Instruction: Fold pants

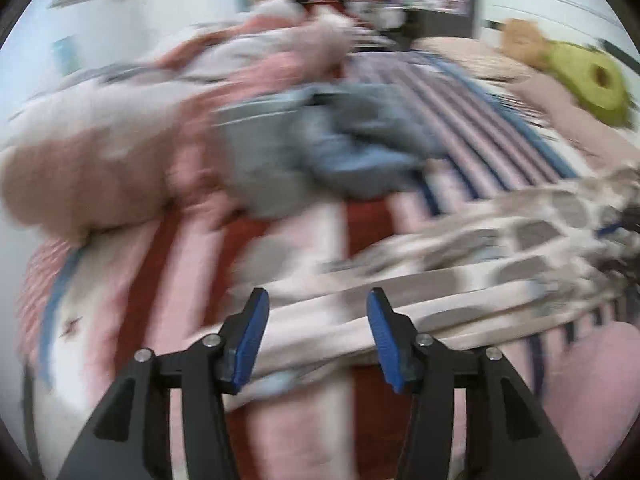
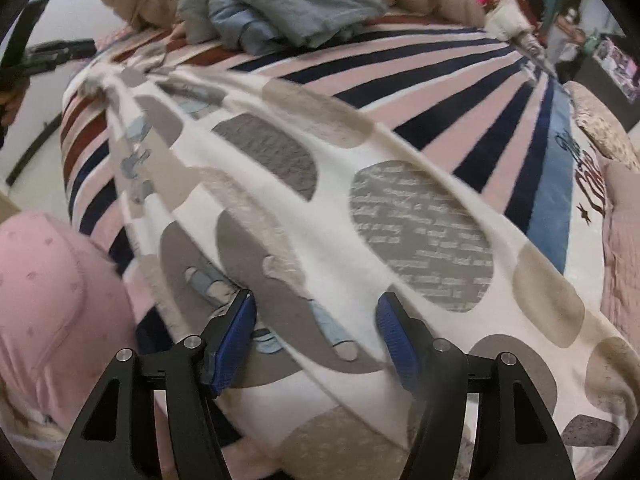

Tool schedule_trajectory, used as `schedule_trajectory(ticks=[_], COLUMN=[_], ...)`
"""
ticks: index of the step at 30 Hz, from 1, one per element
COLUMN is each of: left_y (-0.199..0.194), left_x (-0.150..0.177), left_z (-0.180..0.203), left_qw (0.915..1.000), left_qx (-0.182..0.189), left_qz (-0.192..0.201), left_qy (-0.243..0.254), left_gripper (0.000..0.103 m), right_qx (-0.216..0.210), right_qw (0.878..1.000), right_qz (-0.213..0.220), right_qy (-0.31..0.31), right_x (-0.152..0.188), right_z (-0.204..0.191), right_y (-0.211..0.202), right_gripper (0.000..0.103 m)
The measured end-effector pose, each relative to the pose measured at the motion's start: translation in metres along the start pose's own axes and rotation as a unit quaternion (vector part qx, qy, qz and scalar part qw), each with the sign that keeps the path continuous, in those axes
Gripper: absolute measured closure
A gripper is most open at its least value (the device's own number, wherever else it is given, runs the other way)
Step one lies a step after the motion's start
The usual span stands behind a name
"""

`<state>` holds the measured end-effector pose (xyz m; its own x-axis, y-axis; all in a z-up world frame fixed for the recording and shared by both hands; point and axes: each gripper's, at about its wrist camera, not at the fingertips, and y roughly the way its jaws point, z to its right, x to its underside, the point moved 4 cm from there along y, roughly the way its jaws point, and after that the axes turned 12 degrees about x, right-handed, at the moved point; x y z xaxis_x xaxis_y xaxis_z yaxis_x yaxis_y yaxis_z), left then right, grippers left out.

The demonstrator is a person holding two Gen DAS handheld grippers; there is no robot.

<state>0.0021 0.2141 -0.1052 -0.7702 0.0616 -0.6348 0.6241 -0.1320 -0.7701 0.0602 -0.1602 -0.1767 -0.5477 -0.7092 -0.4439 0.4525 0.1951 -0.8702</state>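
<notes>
The pants (image 2: 344, 216) are cream with grey and beige oval patches. They lie stretched in a long band across the striped blanket (image 2: 480, 92) on the bed. My right gripper (image 2: 316, 304) hovers over their near part, open, its blue pads apart with the fabric showing between them but not pinched. The left wrist view is blurred. There the pants (image 1: 500, 240) run off to the right, and my left gripper (image 1: 317, 300) stands open above their near end, gripping nothing.
A heap of blue-grey clothes (image 2: 280, 8) lies at the far side of the bed, beside a bunched pink-beige cover (image 1: 100, 140). A green avocado plush (image 1: 592, 80) sits far right. A pink pillow (image 2: 52, 300) lies close on the left.
</notes>
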Motion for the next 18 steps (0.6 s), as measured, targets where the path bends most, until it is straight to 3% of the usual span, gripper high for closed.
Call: schedule_trajectory(ticks=[2, 4, 5, 6, 8, 12, 17, 18], left_y=[0.027, 0.054, 0.064, 0.07, 0.083, 0.096, 0.108, 0.109], left_x=[-0.004, -0.005, -0.007, -0.009, -0.012, -0.015, -0.023, -0.023], left_z=[0.037, 0.074, 0.087, 0.096, 0.117, 0.136, 0.129, 0.129], left_qw=[0.9974, 0.9904, 0.9871, 0.9847, 0.9774, 0.9704, 0.9721, 0.9714], left_qx=[0.062, 0.113, 0.13, 0.141, 0.173, 0.187, 0.156, 0.154], left_qz=[-0.016, -0.036, -0.044, -0.048, -0.059, -0.07, -0.073, -0.074], left_qy=[0.033, 0.07, 0.083, 0.09, 0.107, 0.136, 0.159, 0.164], left_gripper=[0.056, 0.056, 0.056, 0.056, 0.056, 0.056, 0.057, 0.062], right_qx=[-0.004, -0.004, -0.007, -0.014, -0.005, 0.017, 0.032, 0.033], right_qw=[1.0, 1.0, 1.0, 0.999, 1.0, 0.999, 0.998, 0.998], right_qz=[0.002, 0.012, 0.015, 0.016, 0.016, 0.033, 0.045, 0.045], right_qy=[0.011, 0.02, 0.021, 0.025, 0.021, 0.028, 0.03, 0.032], right_x=[0.001, 0.0, -0.003, -0.004, -0.008, -0.018, -0.041, -0.047], right_z=[0.006, 0.012, 0.014, 0.017, 0.017, 0.028, 0.042, 0.045], right_y=[0.002, 0.003, 0.003, 0.003, 0.004, 0.002, 0.006, 0.008], right_gripper=[0.046, 0.067, 0.091, 0.098, 0.1, 0.102, 0.102, 0.102])
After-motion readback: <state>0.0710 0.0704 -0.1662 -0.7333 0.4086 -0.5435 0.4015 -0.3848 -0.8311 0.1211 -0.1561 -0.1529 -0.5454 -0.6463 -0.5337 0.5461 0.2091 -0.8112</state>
